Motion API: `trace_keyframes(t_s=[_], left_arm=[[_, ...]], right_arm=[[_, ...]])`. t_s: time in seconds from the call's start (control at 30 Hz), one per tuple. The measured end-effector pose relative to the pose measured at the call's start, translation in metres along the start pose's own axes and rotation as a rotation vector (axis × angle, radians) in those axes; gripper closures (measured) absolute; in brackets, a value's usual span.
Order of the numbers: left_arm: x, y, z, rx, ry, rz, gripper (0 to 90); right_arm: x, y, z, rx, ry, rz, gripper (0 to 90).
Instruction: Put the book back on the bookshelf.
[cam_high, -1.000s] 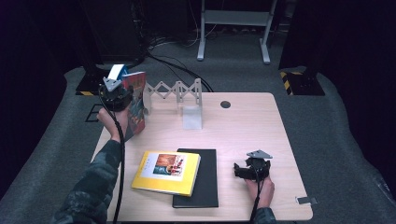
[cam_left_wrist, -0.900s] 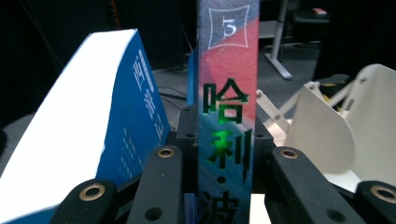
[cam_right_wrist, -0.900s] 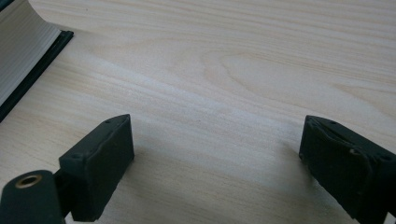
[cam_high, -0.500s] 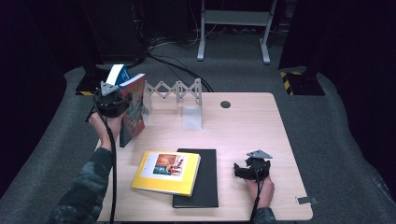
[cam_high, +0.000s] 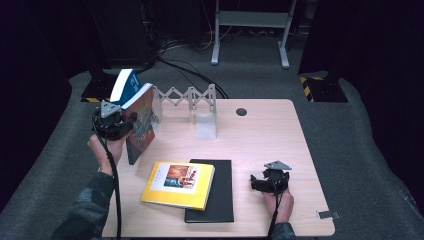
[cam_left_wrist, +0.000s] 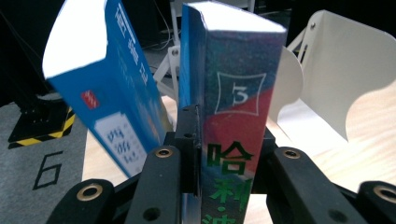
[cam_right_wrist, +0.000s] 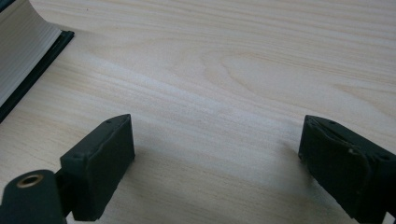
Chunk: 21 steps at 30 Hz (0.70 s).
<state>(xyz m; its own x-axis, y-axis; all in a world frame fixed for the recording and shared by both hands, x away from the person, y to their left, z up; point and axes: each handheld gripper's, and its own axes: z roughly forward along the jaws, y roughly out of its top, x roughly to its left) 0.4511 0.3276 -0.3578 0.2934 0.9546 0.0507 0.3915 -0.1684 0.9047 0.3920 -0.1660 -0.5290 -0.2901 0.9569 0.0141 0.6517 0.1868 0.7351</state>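
At the worktop's far left, the left gripper grasps an upright colourful book, just beside a leaning blue book and the white rack. The right gripper rests released, near right.

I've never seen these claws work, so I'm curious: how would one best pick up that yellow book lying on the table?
Grip the yellow book by its right edge, which overhangs the black book beneath, coming in level from the right: it lies flat.
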Motion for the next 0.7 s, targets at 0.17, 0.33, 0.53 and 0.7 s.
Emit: trace_keyframes(t_s=[0.17, 0.33, 0.53, 0.7], left_arm=[[0.001, -0.011, -0.01, 0.008, -0.006, 0.001, 72.1], [0.001, -0.023, -0.017, 0.015, -0.008, -0.007, 71.9], [0.003, -0.031, -0.02, 0.031, -0.01, -0.022, 71.3], [0.009, -0.03, -0.022, 0.021, -0.024, -0.036, 69.8]], right_arm=[[0.0, 0.0, 0.0, 0.0, -0.001, 0.001, 9.8], [0.0, 0.0, 0.0, -0.001, -0.001, 0.002, 9.9], [0.0, 0.0, 0.0, 0.0, 0.001, 0.0, 9.9], [0.0, 0.0, 0.0, 0.0, 0.001, 0.0, 9.9]])
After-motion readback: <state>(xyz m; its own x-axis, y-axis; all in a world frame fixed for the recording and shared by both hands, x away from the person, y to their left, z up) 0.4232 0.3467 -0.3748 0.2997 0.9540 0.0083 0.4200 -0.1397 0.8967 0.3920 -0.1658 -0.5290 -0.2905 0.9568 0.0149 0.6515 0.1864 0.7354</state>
